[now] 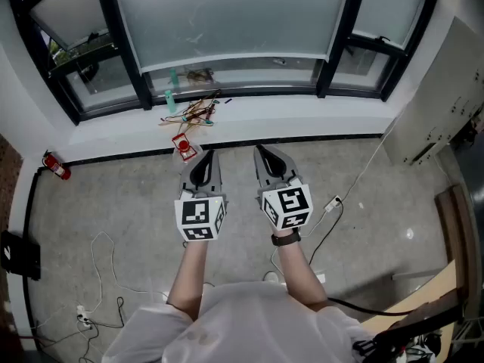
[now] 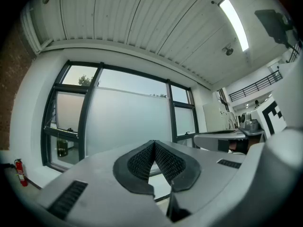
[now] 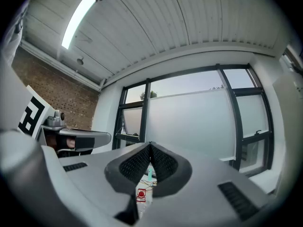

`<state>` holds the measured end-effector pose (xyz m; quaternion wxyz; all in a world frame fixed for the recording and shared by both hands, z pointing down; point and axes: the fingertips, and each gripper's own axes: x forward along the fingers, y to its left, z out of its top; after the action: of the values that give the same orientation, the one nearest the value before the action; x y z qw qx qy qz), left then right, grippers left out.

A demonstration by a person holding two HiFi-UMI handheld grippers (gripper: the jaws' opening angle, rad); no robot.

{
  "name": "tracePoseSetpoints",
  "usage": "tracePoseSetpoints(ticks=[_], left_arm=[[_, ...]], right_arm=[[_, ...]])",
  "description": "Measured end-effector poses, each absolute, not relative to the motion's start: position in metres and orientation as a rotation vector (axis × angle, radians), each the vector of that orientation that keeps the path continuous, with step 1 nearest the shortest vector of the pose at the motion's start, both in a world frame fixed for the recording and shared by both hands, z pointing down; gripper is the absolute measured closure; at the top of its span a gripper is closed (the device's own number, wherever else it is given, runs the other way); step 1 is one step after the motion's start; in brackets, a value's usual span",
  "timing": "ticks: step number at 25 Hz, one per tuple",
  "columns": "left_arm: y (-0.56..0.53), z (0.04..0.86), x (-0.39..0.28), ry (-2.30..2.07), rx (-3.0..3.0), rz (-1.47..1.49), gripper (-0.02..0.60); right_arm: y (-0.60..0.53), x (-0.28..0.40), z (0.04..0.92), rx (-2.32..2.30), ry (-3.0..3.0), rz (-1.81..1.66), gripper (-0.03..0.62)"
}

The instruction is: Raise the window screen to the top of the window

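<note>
– where was the screen?
– the pale frosted window screen [image 2: 125, 122] covered most of the middle pane of the black-framed window [image 1: 115, 21]. a strip of clear sky showed above its top edge, so it appeared short of the top.
– and the grippers?
– the left grey two-jaw gripper [image 1: 203, 157] and the right grey two-jaw gripper [image 1: 265, 153] were side by side over the grey concrete floor [image 1: 113, 203], well apart from the window. each had its jaws pressed together on nothing (only the small tangle of clutter [image 1: 193, 113] on the sill showed beyond them).
– how far along?
– seemingly not started: the approach, the grip and the lift all remained.
</note>
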<state>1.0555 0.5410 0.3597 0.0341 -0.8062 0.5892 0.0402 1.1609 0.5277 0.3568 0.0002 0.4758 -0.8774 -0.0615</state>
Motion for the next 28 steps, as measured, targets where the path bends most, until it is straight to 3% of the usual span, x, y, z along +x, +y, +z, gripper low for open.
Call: tracePoseSetpoints(ticks=[10, 28], left_arm=[[0.582, 0.358, 0.951, 1.985, -2.354, 0.125, 0.58], [0.781, 0.414, 0.567, 2.584, -1.771, 0.07, 0.58]], right_arm=[[0.553, 1.064, 0.357, 1.342, -2.867, -0.132, 0.592], [0.722, 0.625, 0.414, 0.4, -3.087, -0.055, 0.592]])
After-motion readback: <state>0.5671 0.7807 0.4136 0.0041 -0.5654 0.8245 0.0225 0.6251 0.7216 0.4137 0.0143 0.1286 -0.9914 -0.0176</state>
